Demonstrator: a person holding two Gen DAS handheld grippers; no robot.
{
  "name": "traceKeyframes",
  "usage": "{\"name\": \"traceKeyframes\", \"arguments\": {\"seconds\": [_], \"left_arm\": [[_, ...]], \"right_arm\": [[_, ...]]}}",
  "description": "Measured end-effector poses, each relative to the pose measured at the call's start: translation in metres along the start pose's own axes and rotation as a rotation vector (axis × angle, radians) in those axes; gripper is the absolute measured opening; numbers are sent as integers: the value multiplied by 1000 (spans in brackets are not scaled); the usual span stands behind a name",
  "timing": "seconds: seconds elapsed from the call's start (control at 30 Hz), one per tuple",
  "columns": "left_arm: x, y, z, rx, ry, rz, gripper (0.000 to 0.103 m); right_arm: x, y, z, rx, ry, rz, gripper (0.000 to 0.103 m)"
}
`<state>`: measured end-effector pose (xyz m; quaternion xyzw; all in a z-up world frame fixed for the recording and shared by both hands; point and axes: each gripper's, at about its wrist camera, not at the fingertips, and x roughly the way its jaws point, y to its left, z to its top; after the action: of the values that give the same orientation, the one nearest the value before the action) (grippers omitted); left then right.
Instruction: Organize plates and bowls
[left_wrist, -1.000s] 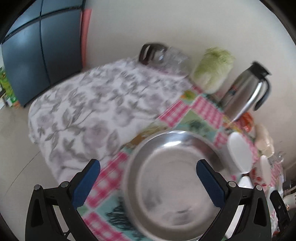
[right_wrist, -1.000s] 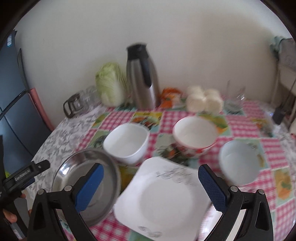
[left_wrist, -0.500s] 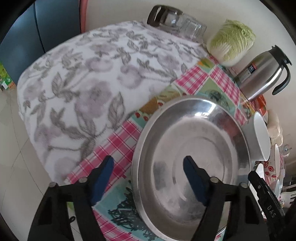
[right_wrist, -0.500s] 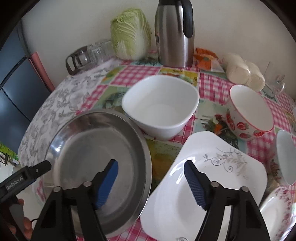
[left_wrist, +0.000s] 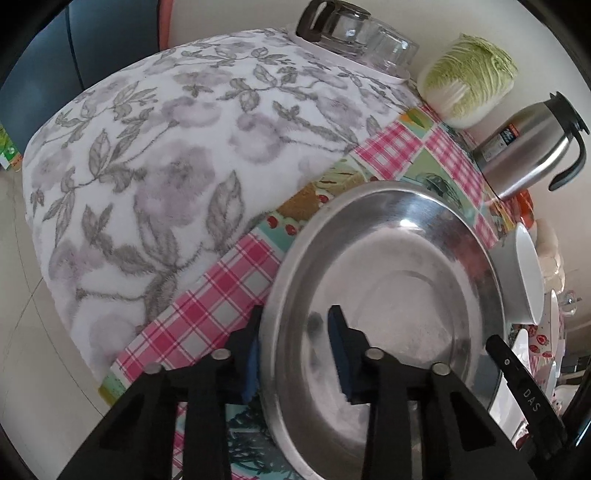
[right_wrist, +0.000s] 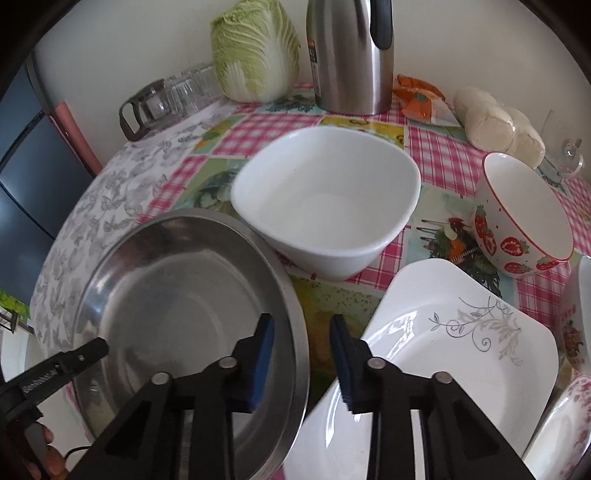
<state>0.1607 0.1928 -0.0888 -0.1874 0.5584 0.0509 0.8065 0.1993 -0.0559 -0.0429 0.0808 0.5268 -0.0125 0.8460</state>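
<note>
Steel pan is being gripped: left gripper and right gripper jaws are closing over opposite rims, pads not yet pressing; lifting together likely comes next.

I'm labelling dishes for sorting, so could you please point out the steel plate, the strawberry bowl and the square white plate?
steel plate (right_wrist: 166, 295), right wrist view, inner base.
strawberry bowl (right_wrist: 511, 245), right wrist view, outer wall.
square white plate (right_wrist: 424, 350), right wrist view, inner surface.

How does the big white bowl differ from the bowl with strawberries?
The white bowl is plain, wider, with a rounded-square rim; the strawberry bowl is smaller and round, with a red rim line and red berries outside. The white bowl stands beside the steel basin; the strawberry bowl stands further right. Both look empty.
</note>
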Motion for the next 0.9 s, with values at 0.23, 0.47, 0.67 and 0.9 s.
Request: {"name": "traceKeyframes", "arguments": {"seconds": [0.23, 0.47, 0.67, 0.9], "left_arm": [[-3, 18, 5, -53, -15, 14, 23], [-9, 38, 8, -100, -19, 18, 23], [-18, 46, 11, -120, -37, -26, 23], [-34, 53, 11, -142, -61, -97, 24]], "right_arm": [[3, 10, -6, -23, 7, 24, 18], [-14, 23, -16, -40, -21, 85, 16], [-39, 34, -21, -82, -75, 109, 16], [-65, 31, -27, -72, -133, 151, 16]]}}
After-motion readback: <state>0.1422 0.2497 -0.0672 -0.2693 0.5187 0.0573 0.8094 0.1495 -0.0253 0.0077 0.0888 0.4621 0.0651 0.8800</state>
